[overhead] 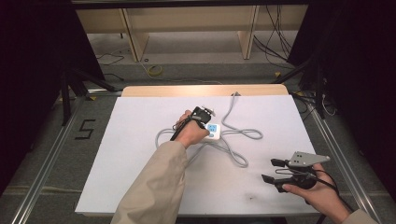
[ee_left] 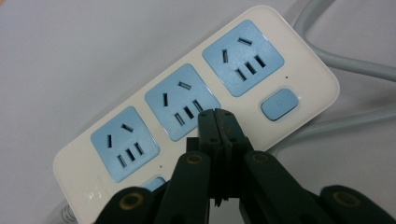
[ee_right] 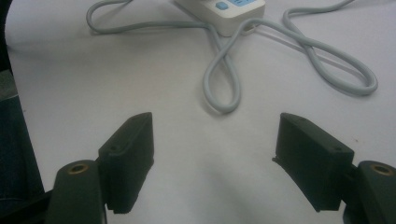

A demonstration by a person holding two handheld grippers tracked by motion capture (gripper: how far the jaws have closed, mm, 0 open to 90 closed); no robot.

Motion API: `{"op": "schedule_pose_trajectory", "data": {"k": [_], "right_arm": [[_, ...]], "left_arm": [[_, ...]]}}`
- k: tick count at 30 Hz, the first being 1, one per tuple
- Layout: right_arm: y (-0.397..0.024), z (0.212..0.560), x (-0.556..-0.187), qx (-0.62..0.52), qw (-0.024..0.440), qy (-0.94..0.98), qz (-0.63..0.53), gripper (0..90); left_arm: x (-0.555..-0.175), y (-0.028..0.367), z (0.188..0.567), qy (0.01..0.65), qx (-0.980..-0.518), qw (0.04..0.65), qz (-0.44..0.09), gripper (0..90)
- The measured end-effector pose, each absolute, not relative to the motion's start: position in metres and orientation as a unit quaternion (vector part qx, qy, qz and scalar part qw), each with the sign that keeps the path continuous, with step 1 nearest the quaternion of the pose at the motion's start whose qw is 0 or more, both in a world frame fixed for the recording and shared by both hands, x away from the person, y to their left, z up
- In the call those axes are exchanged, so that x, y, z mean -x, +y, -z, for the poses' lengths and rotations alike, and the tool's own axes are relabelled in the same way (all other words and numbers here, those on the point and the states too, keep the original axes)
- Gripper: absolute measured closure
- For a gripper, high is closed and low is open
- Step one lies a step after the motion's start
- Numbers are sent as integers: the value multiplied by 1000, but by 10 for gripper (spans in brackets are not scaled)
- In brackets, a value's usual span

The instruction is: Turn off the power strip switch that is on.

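I've got the left gripper (ee_left: pixel 218 122) with fingers pressed together, poised over the power strip (ee_left: pixel 196 105) mid-tabletop, seemingly about to poke its blue switch (ee_left: pixel 279 104), while the right gripper (ee_right: pixel 224 158) waits with fingers apart.

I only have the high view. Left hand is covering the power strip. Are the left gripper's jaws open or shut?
Observer: Shut. In the left gripper view the left gripper has its jaws pressed together, nothing between them.
Operator: Where is the tip?
Observer: Over the power strip, by the middle socket of three blue ones. I cannot tell whether it touches.
Operator: Any switch?
Observer: A blue button sits beside the end socket.
Operator: Right side?
Observer: The right gripper is open over bare tabletop, short of the grey cord.
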State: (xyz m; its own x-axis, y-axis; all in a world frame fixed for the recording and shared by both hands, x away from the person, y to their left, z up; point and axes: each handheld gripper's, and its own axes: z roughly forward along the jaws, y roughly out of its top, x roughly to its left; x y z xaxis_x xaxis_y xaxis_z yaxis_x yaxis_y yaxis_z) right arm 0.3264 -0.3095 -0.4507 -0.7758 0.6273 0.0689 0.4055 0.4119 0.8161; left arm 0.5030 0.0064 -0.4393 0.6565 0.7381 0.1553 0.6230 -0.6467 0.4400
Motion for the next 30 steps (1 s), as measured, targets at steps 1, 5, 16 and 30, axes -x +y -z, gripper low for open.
{"op": "schedule_pose_trajectory", "data": {"k": [1, 5, 16, 30], "right_arm": [[-309, 451, -326, -311, 125, 831, -444, 285], [-309, 451, -326, -311, 124, 831, -444, 285], [-310, 451, -327, -311, 126, 831, -444, 285], [-310, 450, -327, -310, 126, 831, -445, 285]], "left_arm": [[-503, 7, 439, 382, -893, 177, -162, 900], [-503, 7, 439, 382, -892, 177, -161, 900], [-503, 7, 439, 388, -890, 181, -160, 900], [-504, 7, 439, 392, -888, 183, -156, 900]]}}
